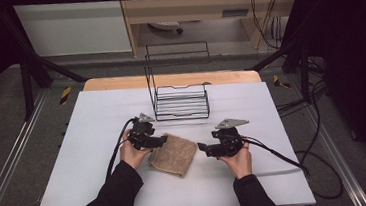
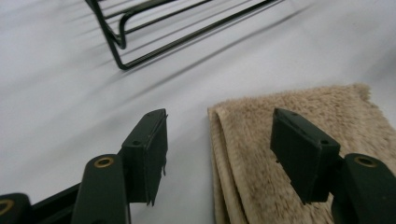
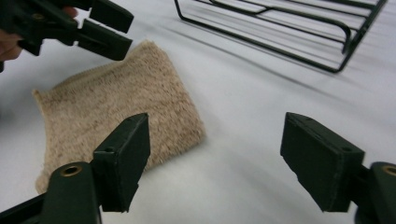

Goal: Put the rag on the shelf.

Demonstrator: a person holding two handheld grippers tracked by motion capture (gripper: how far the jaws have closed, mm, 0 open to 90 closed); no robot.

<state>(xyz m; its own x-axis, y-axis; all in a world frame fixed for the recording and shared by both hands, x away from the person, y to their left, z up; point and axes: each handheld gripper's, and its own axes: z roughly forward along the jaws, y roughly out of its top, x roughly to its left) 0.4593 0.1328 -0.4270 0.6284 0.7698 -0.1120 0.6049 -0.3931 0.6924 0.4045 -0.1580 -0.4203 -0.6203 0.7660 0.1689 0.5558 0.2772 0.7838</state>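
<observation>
While we work at the white table (image 1: pixel 100 155), its far half carries a black wire rack (image 1: pixel 181 103), standing with its tall back frame away from us and its slatted bed facing our side, likely so something can be laid into it from the front. Nearer to us, between our two hands, lies the folded tan towel (image 1: pixel 173 155); it rests flat on the table, well short of the rack. Its long axis runs slantwise, from the near right corner up toward the far left, with the folded edge on the left side, as the left gripper view shows (image 2: pixel 219 154).

Our left gripper (image 1: pixel 162 141) sits at the towel's far left corner with its jaws spread, one over the cloth and one over bare table, straddling that folded edge and holding nothing; we judge it is placed to pinch the corner. Our right gripper (image 1: pixel 203 147) is just beside the towel's right edge, jaws likewise wide apart and empty, pointing at the cloth from the other side.
</observation>
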